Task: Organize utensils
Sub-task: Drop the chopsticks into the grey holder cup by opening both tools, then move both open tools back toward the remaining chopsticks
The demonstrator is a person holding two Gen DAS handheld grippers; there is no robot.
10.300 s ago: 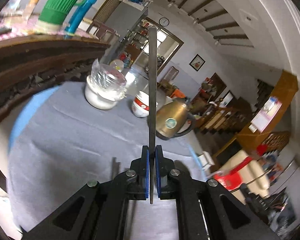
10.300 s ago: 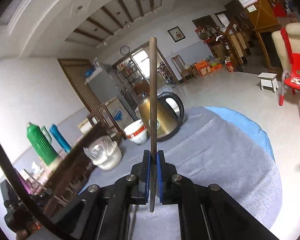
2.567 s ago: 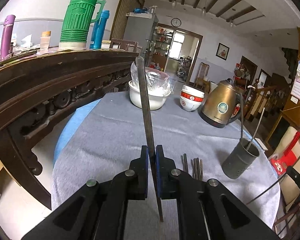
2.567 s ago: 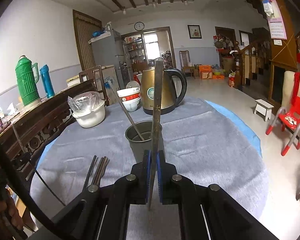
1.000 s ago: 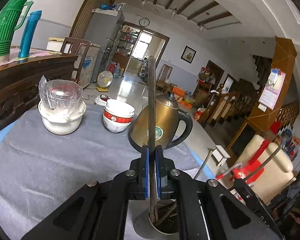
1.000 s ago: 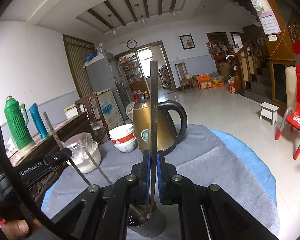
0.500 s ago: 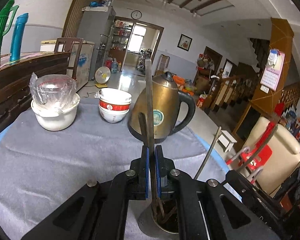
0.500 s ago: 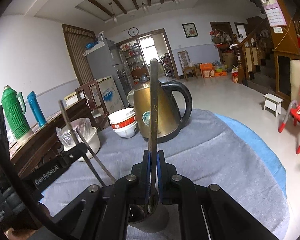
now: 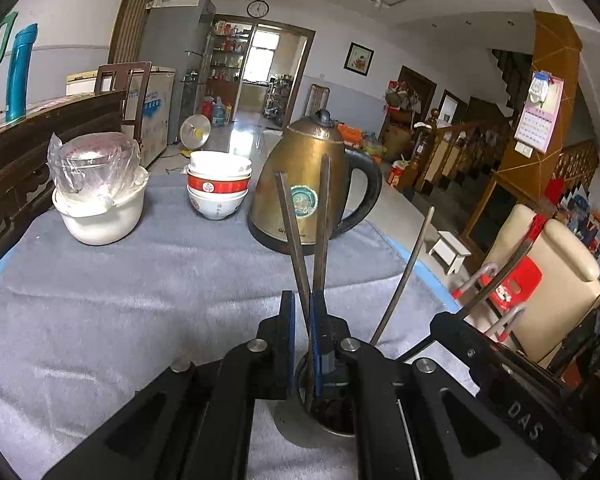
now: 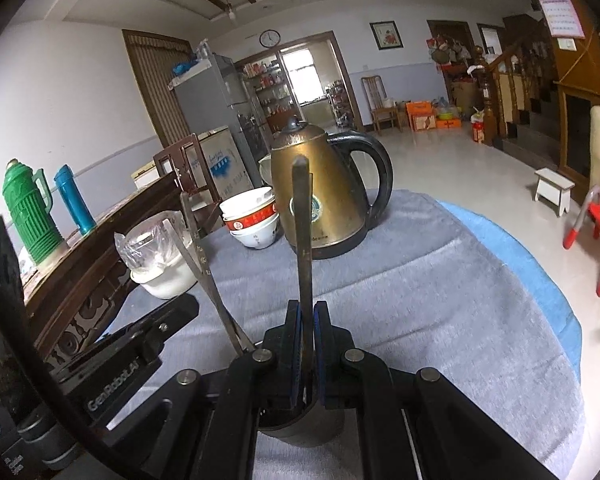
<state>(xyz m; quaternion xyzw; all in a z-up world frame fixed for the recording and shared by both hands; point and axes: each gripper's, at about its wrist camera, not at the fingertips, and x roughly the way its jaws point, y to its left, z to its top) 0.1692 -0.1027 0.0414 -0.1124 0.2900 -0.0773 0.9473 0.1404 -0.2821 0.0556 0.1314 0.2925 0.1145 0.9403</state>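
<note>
We lower two chopsticks into the metal holder [image 9: 332,420] on the grey-clothed worktop [image 9: 100,304]. Our left gripper [image 9: 302,344] has just been easing apart, its fingers loose around a chopstick [image 9: 296,248] already leaning free beside another. Our right gripper [image 10: 307,344] stays pinched on its own chopstick [image 10: 303,240], tip inside the holder. The risk, as we judge it: both tools crowd one light holder, and pulling away carelessly could tip it or flick a stick towards the brass kettle [image 9: 308,184].

Left tool [image 9: 302,336] just parting; right tool [image 10: 307,340] clamped.
</note>
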